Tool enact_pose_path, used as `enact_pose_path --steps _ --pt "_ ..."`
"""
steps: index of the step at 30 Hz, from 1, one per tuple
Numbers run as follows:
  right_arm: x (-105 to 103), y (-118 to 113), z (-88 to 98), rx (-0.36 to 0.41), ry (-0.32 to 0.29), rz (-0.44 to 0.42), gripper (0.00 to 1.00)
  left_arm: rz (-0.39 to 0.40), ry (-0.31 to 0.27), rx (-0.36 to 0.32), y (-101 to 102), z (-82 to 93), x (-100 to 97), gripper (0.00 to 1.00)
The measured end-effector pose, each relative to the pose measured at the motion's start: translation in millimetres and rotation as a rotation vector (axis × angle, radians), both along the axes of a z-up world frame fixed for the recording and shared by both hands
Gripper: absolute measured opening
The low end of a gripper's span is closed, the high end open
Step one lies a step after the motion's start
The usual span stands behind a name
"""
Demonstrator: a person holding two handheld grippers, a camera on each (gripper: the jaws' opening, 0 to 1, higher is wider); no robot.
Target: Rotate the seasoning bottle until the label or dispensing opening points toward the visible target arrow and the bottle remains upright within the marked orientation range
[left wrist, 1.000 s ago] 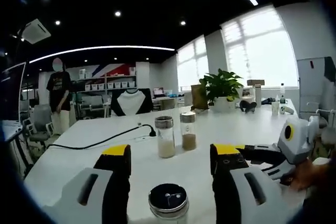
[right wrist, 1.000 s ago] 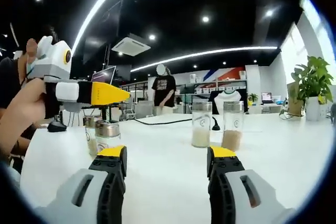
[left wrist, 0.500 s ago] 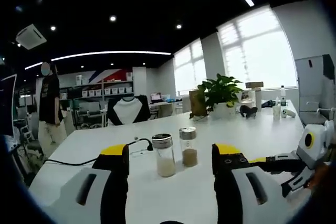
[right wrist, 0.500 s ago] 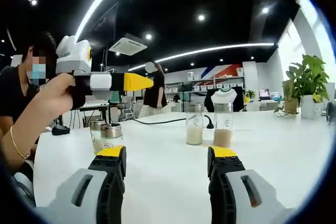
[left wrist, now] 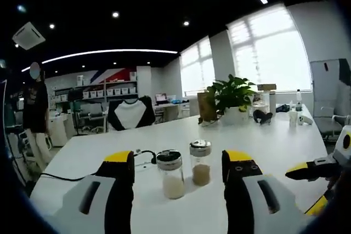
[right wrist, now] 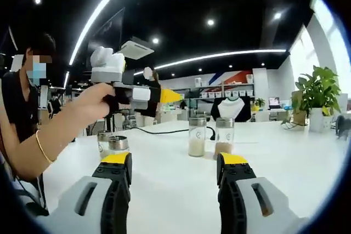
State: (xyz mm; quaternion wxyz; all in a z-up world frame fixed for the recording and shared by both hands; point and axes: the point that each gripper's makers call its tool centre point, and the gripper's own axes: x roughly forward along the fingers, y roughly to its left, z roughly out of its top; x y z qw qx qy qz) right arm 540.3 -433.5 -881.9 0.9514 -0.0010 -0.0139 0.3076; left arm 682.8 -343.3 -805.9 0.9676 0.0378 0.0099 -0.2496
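Left gripper (left wrist: pixel 178 163): fingers wide apart, holding nothing, raised above the white bench (left wrist: pixel 263 141).
Right gripper (right wrist: pixel 174 164): fingers wide, nothing between them; low over the bench.
Seasoning bottles: 2 upright side by side mid-bench, pale-filled bottle (left wrist: pixel 171 174) just beside brown-filled bottle (left wrist: pixel 201 163).
Other jars (right wrist: pixel 112 146): 2 metal-lidded, near the bench's edge, below the left gripper in the right gripper view.
Black cable (left wrist: pixel 60 177): runs across the bench behind the bottles.
Potted plant (left wrist: pixel 233 97): far end of the bench.

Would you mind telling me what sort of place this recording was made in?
Probably an open-plan office or lab: a long white table carrying seasoning bottles, shelving with storage boxes along the back wall, and a potted plant by large windows.
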Motion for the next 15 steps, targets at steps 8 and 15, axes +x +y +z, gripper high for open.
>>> enact_pose_path --steps 8,15 --pt "-3.3 -14.1 7.2 -0.008 -0.009 -0.022 0.63 0.025 0.053 -0.020 -14.8 -18.2 29.8 0.68" --pt "-1.5 -20.0 10.2 -0.006 -0.016 -0.032 0.63 0.048 0.077 -0.042 -20.7 -28.1 43.5 0.68"
